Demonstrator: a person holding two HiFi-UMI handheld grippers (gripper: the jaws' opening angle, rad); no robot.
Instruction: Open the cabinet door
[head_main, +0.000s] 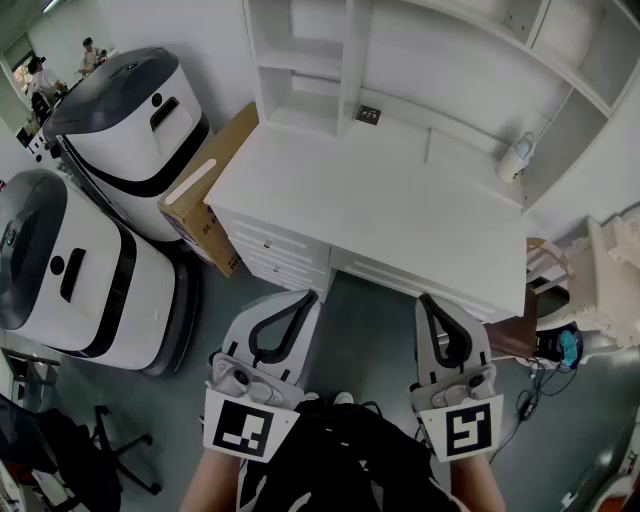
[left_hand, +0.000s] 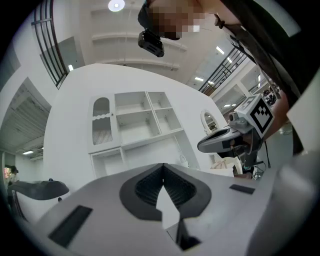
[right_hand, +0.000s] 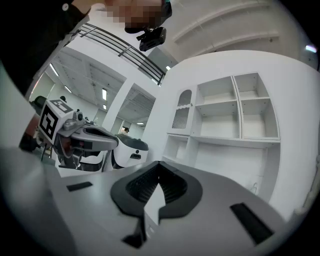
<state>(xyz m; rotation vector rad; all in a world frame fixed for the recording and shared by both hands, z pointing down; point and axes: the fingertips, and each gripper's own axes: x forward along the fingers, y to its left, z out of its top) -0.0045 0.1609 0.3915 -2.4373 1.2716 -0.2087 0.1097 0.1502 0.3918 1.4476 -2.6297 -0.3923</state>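
White shelving (head_main: 300, 60) stands on the white counter (head_main: 400, 190), at twelve o'clock from both grippers. Its slatted cabinet door (left_hand: 101, 120) sits closed at the unit's ten o'clock corner. The left gripper (head_main: 300, 296) and right gripper (head_main: 428, 298) hover level before the counter's edge, jaws clenched on nothing.

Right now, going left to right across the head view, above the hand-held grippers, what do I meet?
Nearer white-and-grey machine → cardboard box → white desk → a white furniture piece at the right edge, too cropped to identify.
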